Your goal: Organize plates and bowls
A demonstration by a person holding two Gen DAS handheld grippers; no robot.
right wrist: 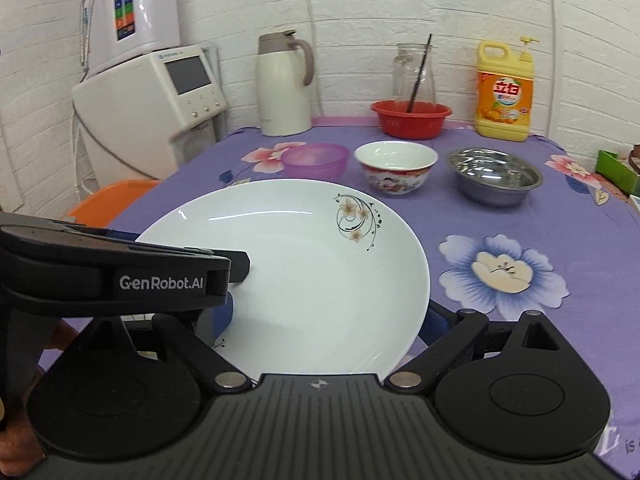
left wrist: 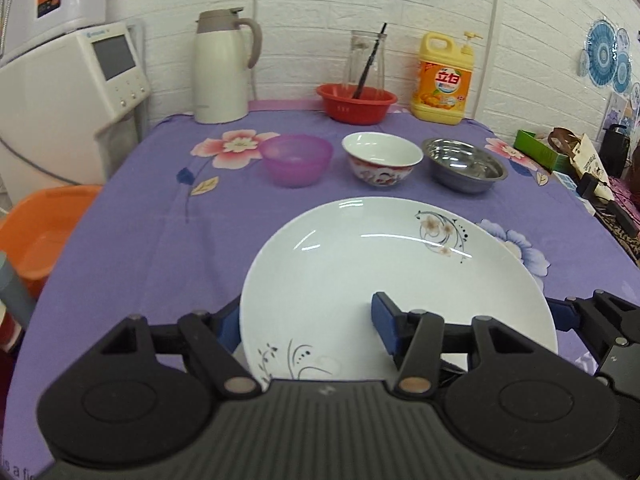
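A large white plate [left wrist: 384, 272] with flower prints lies near the front of the purple tablecloth; it also shows in the right wrist view [right wrist: 304, 276]. My left gripper [left wrist: 306, 326] straddles its left rim, one blue pad [left wrist: 382, 318] over the plate and one outside. My right gripper [right wrist: 332, 316] straddles its right rim. Whether either presses the plate cannot be told. Behind stand a purple plastic bowl [left wrist: 297, 158], a white patterned bowl [left wrist: 382, 158] and a steel bowl [left wrist: 464, 164].
At the back stand a cream thermos jug [left wrist: 224, 68], a red basin [left wrist: 356, 102] with a glass carafe behind it, and a yellow detergent bottle [left wrist: 444, 80]. An orange tub [left wrist: 40, 232] sits off the table's left. Clutter lies at the right edge.
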